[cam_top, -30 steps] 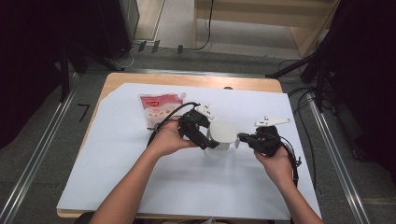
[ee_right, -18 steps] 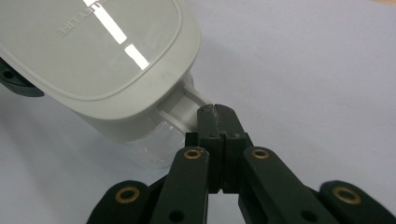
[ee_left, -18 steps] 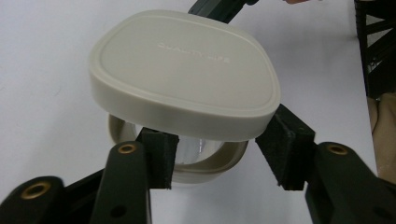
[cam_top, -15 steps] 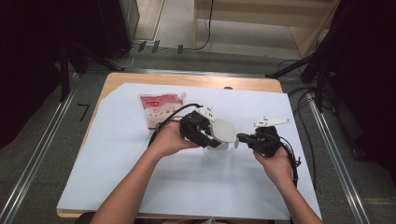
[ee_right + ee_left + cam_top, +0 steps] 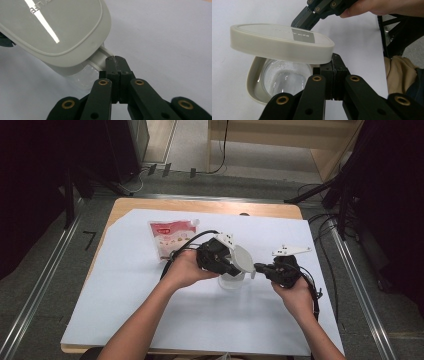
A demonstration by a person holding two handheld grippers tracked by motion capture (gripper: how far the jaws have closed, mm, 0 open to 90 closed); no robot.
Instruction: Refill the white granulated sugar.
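Gripping the lid [image 5: 279,45] edge, left claw [image 5: 334,62] tilts it above the jar [image 5: 279,81]; right claw [image 5: 116,62] pinches the jar's rim

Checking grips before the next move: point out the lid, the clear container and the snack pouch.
lid [image 5: 279,45], left gripper view, its side rim
clear container [image 5: 284,80], left gripper view, inside bottom
snack pouch [image 5: 170,237], high view, printed front

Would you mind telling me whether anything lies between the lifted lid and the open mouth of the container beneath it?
Nothing visible does. The lid hangs tilted just above the clear container, held at its edge by the left tongs; the mouth below is unblocked. The right tongs pinch the container's rim at the side.
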